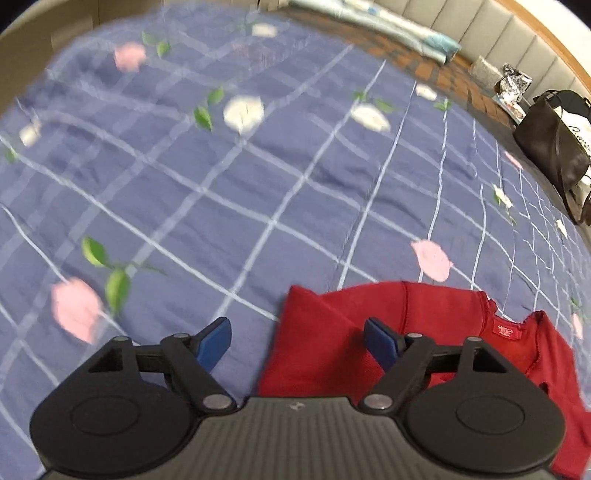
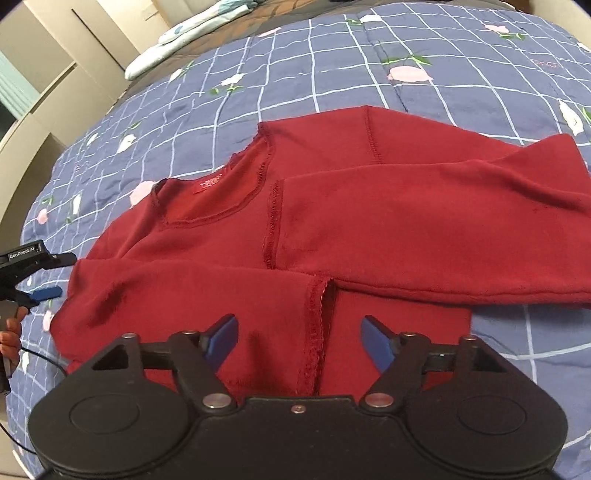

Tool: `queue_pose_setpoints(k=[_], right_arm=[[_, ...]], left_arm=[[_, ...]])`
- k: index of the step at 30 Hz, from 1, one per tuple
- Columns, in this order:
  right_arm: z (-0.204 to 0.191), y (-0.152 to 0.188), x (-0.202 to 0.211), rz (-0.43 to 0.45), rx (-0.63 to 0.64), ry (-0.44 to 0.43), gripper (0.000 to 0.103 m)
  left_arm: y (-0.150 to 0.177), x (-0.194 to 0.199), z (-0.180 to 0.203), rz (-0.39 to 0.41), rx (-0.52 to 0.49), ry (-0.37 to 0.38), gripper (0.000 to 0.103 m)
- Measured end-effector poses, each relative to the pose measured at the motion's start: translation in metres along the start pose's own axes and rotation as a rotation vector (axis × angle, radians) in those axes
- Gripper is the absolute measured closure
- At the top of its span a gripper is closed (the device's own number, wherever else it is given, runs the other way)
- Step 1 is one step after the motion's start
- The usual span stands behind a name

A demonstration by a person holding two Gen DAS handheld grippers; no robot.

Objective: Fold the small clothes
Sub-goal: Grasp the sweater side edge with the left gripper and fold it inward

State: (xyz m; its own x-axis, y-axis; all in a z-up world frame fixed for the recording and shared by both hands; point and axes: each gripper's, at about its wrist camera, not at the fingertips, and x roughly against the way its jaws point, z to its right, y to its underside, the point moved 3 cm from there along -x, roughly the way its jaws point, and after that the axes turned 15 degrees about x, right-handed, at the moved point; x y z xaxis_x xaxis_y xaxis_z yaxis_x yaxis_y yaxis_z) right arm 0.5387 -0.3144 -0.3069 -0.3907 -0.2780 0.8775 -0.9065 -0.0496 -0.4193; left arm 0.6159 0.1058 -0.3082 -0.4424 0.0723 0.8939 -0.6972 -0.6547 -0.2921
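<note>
**Red top spread on the flowered quilt, both grippers spread wide**

While the left wrist view blurs a little, it shows the left gripper at the bottom of the frame with its blue-padded fingers held wide apart and nothing between them. Its left finger hangs over bare quilt, blue with a pale grid and pink and white flowers, while its right finger sits over the edge of the red sweater, which fills the lower right of the frame. A small red neck label shows on the garment at the right. Far off at the right edge sits a black bag, and a pale blue folded bedding roll lies along the top.

From the right wrist view, the right gripper likewise stands open at the bottom, both fingers over red cloth and grasping none of it. The sweater spreads across the middle of the frame, inside out by the look of its raised seams, neckline toward the upper left and one sleeve folded across the body from the right. At the left edge the other gripper appears beside the sweater's edge, its fingers apart, with a hand below it on the handle.
</note>
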Motion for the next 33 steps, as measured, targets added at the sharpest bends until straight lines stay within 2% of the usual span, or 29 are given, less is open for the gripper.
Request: queue_pose_setpoints(k=[2, 3, 4, 5, 7, 9, 10, 12, 15, 17, 19, 21, 26, 27, 29, 30, 31, 33], right_arm=[[-0.003, -0.001, -0.004, -0.004, -0.004, 0.009, 0.042], [-0.004, -0.002, -0.005, -0.007, -0.002, 0.012, 0.049], [-0.006, -0.002, -0.006, -0.009, 0.003, 0.016, 0.055], [-0.008, -0.002, -0.008, -0.012, 0.007, 0.023, 0.057], [-0.012, -0.003, -0.01, -0.017, 0.015, 0.036, 0.076], [-0.016, -0.006, -0.011, -0.021, 0.024, 0.04, 0.09], [-0.019, -0.008, -0.009, -0.015, 0.036, 0.045, 0.092], [-0.026, -0.014, -0.002, 0.021, 0.07, 0.058, 0.093], [-0.038, -0.027, 0.015, 0.091, 0.12, 0.059, 0.094], [-0.042, -0.038, 0.027, 0.15, 0.147, 0.075, 0.094], [-0.04, -0.051, 0.033, 0.192, 0.147, 0.102, 0.094], [-0.03, -0.06, 0.026, 0.18, 0.11, 0.113, 0.094], [-0.008, -0.067, -0.009, 0.065, 0.065, 0.1, 0.09], [-0.007, -0.068, -0.016, 0.032, 0.076, 0.096, 0.087], [-0.005, -0.066, -0.017, 0.024, 0.086, 0.099, 0.082], [-0.006, -0.065, -0.015, 0.03, 0.091, 0.1, 0.076], [-0.005, -0.064, -0.013, 0.036, 0.094, 0.101, 0.063], [-0.006, -0.06, -0.007, 0.052, 0.1, 0.106, 0.047]], left_arm=[[0.002, -0.006, 0.0, -0.029, 0.001, 0.034, 0.026], [0.002, -0.009, 0.0, -0.039, -0.004, 0.049, 0.037], [0.003, -0.01, 0.0, -0.05, -0.004, 0.065, 0.054], [0.002, -0.013, 0.001, -0.064, 0.002, 0.079, 0.063], [0.001, -0.013, 0.002, -0.06, 0.002, 0.079, 0.089], [0.0, -0.004, 0.011, -0.024, -0.046, 0.086, 0.094], [0.0, 0.002, 0.016, 0.004, -0.073, 0.096, 0.095], [-0.003, 0.021, 0.027, 0.068, -0.108, 0.143, 0.095], [-0.013, 0.043, 0.037, 0.152, -0.096, 0.21, 0.095], [-0.02, 0.049, 0.038, 0.174, -0.072, 0.239, 0.095], [-0.025, 0.044, 0.042, 0.174, -0.069, 0.233, 0.095], [-0.025, 0.03, 0.043, 0.162, -0.064, 0.196, 0.095], [-0.024, -0.003, 0.03, 0.091, 0.018, 0.13, 0.092], [-0.023, -0.004, 0.028, 0.085, 0.026, 0.122, 0.089], [-0.021, 0.001, 0.022, 0.089, 0.044, 0.136, 0.075], [-0.02, 0.005, 0.019, 0.094, 0.05, 0.145, 0.056], [-0.02, 0.01, 0.015, 0.107, 0.057, 0.147, 0.041], [-0.018, 0.021, 0.007, 0.124, 0.06, 0.157, 0.035]])
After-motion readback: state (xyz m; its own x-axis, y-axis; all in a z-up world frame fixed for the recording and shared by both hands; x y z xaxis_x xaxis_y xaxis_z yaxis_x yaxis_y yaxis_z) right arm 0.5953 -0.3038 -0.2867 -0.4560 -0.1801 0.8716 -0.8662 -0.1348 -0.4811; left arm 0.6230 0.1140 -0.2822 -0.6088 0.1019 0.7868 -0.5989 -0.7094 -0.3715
